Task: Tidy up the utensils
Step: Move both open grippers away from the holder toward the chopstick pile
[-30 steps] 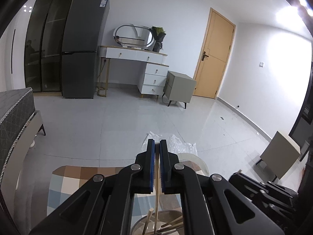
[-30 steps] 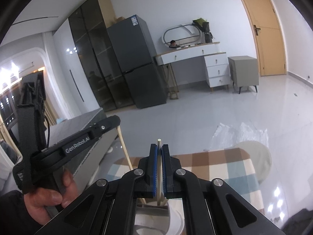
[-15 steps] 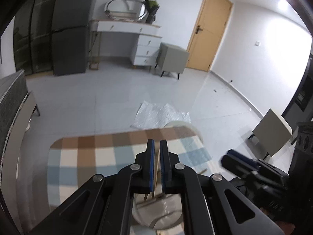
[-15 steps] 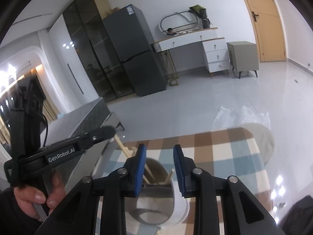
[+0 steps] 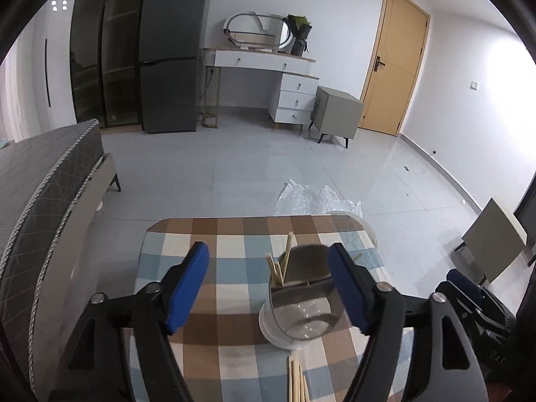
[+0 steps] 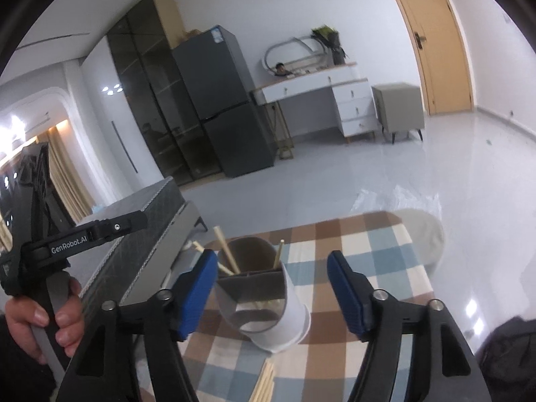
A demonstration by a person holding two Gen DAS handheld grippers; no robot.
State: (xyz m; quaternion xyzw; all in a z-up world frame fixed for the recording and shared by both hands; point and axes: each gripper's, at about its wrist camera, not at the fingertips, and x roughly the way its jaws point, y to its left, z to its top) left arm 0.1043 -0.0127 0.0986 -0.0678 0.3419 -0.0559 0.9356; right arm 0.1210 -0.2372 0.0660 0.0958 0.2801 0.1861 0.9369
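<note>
both jaws opening, nothing pinched: left gripper point(image 5: 271, 288), right gripper point(image 6: 271, 291). white cylindrical utensil holder point(image 5: 296, 315) at lower centre holds several wooden chopsticks point(image 5: 279, 266); loose chopstick bundle point(image 5: 298, 382) at bottom edge still unsorted.

Checked tablecloth point(image 5: 234, 288) bare to the left and far side, white utensil holder point(image 5: 294, 321) standing right of centre with chopsticks point(image 5: 284, 264) sticking up, loose chopsticks point(image 5: 298, 382) lying near edge, bed point(image 5: 43, 181) close along left.
</note>
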